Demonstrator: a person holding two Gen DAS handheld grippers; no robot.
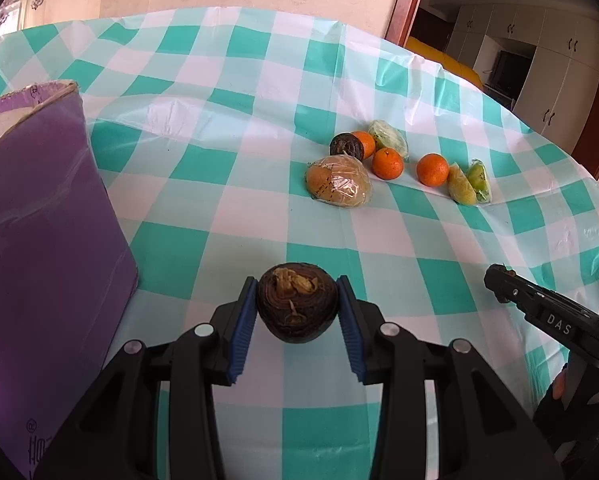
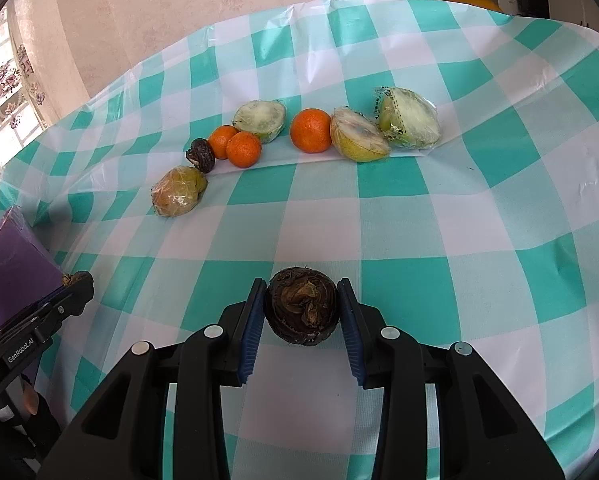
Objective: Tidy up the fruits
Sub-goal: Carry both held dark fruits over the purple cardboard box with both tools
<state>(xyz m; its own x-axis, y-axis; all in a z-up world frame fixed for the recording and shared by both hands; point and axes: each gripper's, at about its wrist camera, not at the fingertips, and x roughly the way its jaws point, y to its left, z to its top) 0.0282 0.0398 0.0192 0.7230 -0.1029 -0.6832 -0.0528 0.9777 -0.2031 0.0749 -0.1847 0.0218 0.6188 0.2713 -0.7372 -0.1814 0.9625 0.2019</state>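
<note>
My left gripper (image 1: pixel 298 304) is shut on a dark brown water chestnut (image 1: pixel 297 302), held above the checked tablecloth beside the purple box (image 1: pixel 39 220). My right gripper (image 2: pixel 302 308) is shut on a second dark brown water chestnut (image 2: pixel 302 307). It also shows at the right edge of the left wrist view (image 1: pixel 499 276). On the cloth lie three oranges (image 2: pixel 311 130), a third water chestnut (image 2: pixel 201 155), a wrapped brownish fruit (image 2: pixel 177 196) and wrapped cut green and yellow fruit halves (image 2: pixel 409 118). The same group shows in the left wrist view (image 1: pixel 387 163).
A teal and white checked tablecloth (image 2: pixel 459 220) covers the round table. The purple box stands at the left, its corner also showing in the right wrist view (image 2: pixel 11 264). A wall is behind the table, with a doorway and cabinets (image 1: pixel 539 60) at the far right.
</note>
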